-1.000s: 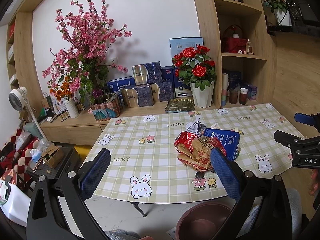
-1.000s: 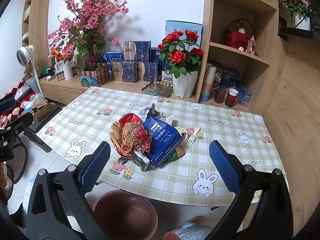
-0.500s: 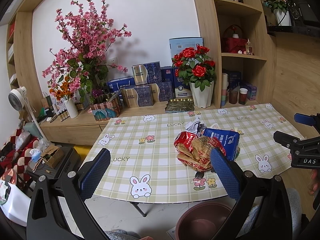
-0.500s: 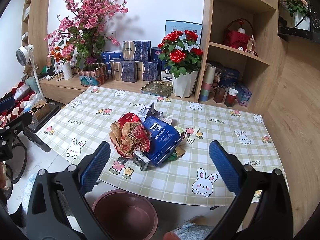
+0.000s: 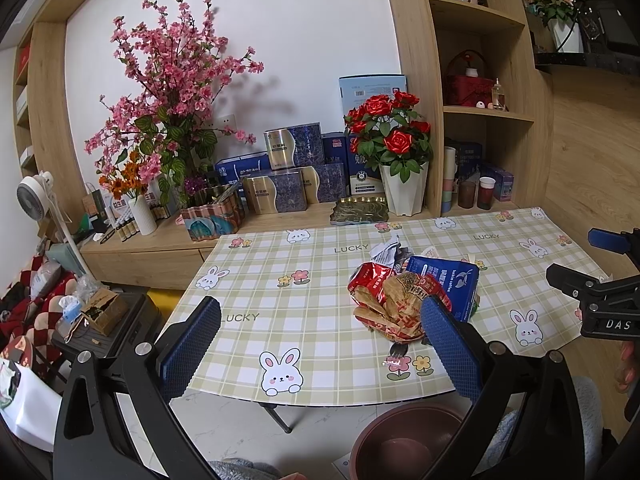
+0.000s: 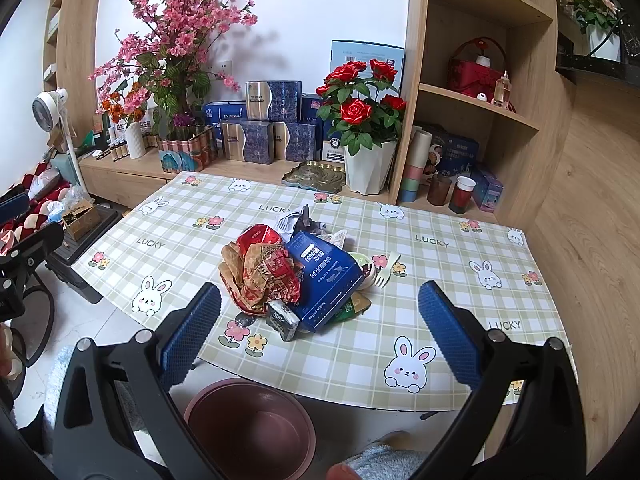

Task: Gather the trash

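A pile of trash lies mid-table: a red and brown snack wrapper (image 6: 264, 276), a blue coffee box (image 6: 326, 280), crumpled paper (image 6: 296, 220), a small dark carton (image 6: 282, 318) and a white plastic fork (image 6: 388, 270). The wrapper (image 5: 394, 304) and box (image 5: 448, 284) also show in the left wrist view. A maroon bin (image 6: 250, 428) stands on the floor below the table's near edge, also in the left wrist view (image 5: 404, 440). My left gripper (image 5: 320, 352) is open and empty, left of the pile. My right gripper (image 6: 316, 338) is open and empty, above the near edge.
The table (image 6: 440, 280) has a checked bunny cloth. Behind it a wooden sideboard holds a rose pot (image 6: 366, 160), gift boxes (image 6: 272, 120), a tray (image 6: 314, 176) and pink blossoms (image 6: 172, 40). Shelves stand at right. A fan (image 5: 34, 196) and clutter lie at left.
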Demonstrator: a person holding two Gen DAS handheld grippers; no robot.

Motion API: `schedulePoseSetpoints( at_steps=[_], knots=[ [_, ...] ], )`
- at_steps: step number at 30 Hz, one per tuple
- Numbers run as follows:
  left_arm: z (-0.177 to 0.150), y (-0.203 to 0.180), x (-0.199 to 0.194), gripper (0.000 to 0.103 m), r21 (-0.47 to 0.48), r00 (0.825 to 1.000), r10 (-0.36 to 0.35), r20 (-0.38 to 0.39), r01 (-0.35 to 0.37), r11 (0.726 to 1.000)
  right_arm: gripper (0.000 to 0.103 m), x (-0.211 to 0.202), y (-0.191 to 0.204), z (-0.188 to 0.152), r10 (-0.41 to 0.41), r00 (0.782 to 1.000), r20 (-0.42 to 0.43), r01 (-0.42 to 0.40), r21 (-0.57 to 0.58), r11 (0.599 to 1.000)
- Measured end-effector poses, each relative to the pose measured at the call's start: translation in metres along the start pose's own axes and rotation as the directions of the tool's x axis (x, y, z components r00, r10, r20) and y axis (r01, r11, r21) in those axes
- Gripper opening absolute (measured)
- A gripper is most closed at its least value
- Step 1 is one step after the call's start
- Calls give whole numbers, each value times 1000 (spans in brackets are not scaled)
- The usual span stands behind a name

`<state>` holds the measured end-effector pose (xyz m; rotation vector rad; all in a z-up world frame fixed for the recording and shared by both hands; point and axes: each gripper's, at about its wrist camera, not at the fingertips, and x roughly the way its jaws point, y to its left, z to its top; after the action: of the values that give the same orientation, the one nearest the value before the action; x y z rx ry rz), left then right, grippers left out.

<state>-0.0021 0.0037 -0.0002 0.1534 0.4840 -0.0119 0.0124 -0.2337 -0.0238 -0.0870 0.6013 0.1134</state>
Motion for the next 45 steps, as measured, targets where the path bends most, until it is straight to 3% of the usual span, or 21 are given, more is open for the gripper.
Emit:
schedulePoseSetpoints(
  at_steps=[20, 31, 37, 41, 45],
  knots=[
    [-7, 1, 2, 98, -19, 1000, -23, 6, 23, 1000, 97, 4, -2, -7, 1, 1000, -12, -1, -2, 1000],
    [-28, 14, 38, 98, -87, 996, -74, -39, 70, 994, 97, 42, -18, -26, 38, 997, -71, -32, 85, 996],
    [-40, 15, 62, 98, -73, 994, -97, -48, 94, 993, 98, 60, -27, -33, 51, 997, -64, -42, 127, 991],
    [-47, 11, 81, 98, -68, 988, -117, -100, 110, 992, 97, 66, -30, -37, 44, 999, -17, -42, 131, 990],
    [-51, 9, 94, 98, -71, 984, -120, -128, 112, 991, 97, 79, -32, -39, 60, 996, -60, -51, 141, 989]
  ],
)
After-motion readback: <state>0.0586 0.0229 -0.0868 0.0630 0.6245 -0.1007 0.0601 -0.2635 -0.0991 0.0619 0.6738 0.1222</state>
